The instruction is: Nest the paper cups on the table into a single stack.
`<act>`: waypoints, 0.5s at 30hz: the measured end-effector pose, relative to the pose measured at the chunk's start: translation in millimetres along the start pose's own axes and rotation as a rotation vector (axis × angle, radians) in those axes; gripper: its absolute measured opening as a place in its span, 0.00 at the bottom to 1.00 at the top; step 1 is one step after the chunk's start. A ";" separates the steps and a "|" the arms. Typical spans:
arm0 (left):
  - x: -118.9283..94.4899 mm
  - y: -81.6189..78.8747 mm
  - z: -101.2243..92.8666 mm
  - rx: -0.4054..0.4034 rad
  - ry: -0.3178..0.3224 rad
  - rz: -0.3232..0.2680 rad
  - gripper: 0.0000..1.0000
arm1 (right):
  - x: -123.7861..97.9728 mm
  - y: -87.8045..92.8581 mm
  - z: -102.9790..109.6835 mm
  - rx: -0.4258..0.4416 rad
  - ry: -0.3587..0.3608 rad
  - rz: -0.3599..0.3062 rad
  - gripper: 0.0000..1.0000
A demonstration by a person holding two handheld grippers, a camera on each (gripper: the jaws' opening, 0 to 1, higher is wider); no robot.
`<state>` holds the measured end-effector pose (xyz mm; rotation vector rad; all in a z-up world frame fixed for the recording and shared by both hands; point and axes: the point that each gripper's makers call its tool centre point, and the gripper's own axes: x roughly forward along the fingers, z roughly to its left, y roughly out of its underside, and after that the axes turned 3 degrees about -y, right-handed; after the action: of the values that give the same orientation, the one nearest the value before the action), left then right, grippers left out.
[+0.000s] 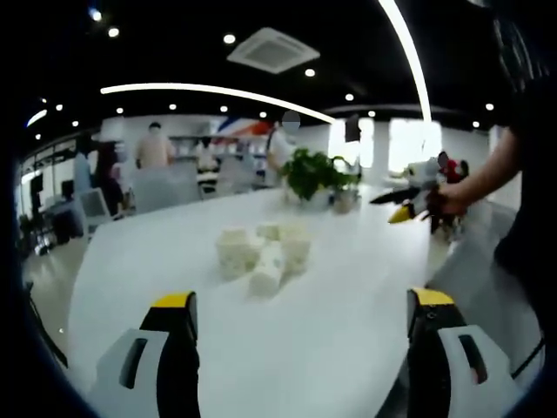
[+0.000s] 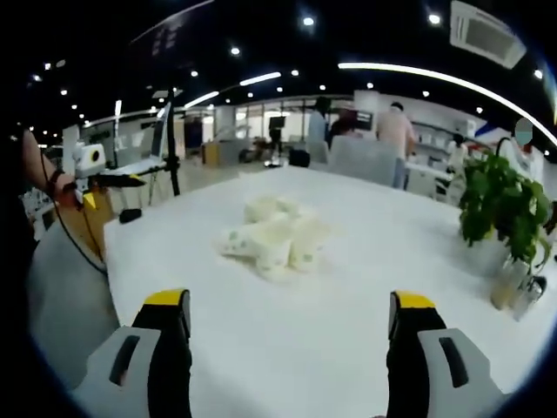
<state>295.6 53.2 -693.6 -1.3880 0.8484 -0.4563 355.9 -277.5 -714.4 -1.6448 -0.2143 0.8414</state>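
From my left gripper view, a leafy potted plant (image 1: 315,172) stood on the white table (image 1: 348,296) at about twelve o'clock, with several people (image 1: 155,146) behind it toward eleven. My right gripper view put that plant (image 2: 503,205) at three o'clock, a tripod stand (image 2: 171,139) at ten o'clock, and a ceiling vent (image 2: 489,33) at one.

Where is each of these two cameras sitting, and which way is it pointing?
Left gripper view: rides on the left tool, jaws apart, facing the paper cups on the white table; the person's hand holding the right tool shows at right.
Right gripper view: rides on the right tool, jaws apart, facing the same cups from another side; the left tool shows at left.
Shared: cups, table, potted plant.
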 end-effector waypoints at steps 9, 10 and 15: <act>1.0 2.6 -13.6 -0.016 0.005 0.000 0.98 | 23.3 -8.6 -14.5 -0.055 -0.032 0.027 0.88; 0.9 2.6 -14.0 -0.016 0.005 0.000 0.98 | 24.3 -8.6 -14.8 -0.059 -0.033 0.031 0.88; -0.4 3.6 -15.2 -0.021 -0.004 0.001 0.98 | 35.7 -10.8 -21.8 -0.085 -0.051 0.052 0.87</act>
<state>283.3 44.0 -696.4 -1.4074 0.8527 -0.4453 398.5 -271.5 -718.5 -1.7156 -0.2470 0.9258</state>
